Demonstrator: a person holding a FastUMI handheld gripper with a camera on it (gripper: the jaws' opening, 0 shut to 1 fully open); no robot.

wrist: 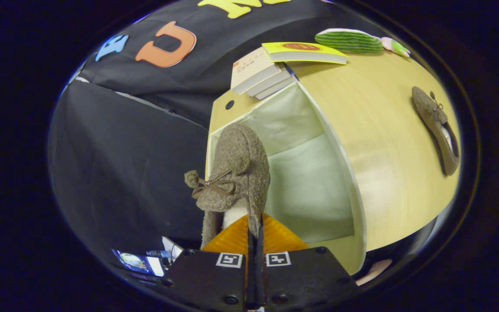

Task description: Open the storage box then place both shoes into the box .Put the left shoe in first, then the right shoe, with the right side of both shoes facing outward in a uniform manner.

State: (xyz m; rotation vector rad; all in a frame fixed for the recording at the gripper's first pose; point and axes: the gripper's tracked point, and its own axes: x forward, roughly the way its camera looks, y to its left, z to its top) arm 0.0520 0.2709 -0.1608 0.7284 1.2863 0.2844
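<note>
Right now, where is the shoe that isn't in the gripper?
In the gripper view, the second shoe lies on the wooden table, beyond and right of the open box, apart from the books; the gripper is clamped on the first shoe.

The desk (375, 130) has a light wood top with a small dark hole (230, 104) near one corner. On it stands the open box (314, 190), pale inside, and beyond the box a stack of books (258, 73) with a yellow-covered book (303, 53) beside it, a green striped thing (348, 41) further back. Well apart from the box, one brown shoe (436, 128) lies on the bare wood.
</note>
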